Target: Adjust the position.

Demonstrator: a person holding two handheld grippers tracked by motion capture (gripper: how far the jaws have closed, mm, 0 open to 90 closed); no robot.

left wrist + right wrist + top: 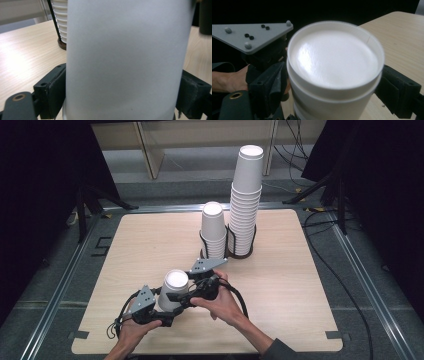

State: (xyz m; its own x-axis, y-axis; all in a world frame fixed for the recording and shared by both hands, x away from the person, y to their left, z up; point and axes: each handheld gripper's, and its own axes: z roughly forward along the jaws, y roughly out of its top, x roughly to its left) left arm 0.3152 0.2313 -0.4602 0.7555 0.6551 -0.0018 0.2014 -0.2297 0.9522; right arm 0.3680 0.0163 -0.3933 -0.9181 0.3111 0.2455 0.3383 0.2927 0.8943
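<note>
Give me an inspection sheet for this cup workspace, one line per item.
Surface: light wood table, bare wood around the work.
Job's things: upside-down white paper cup held above the near table; short stack and tall stack in black holders at the back.
Clutter: nothing seen.
Grippers: left gripper jaws pressed on the cup's lower wall; right gripper jaws flank the cup near its upturned base.
Cables: black cable loops from the right gripper; more on the floor.
Surroundings: dark curtains, grey floor.
</note>
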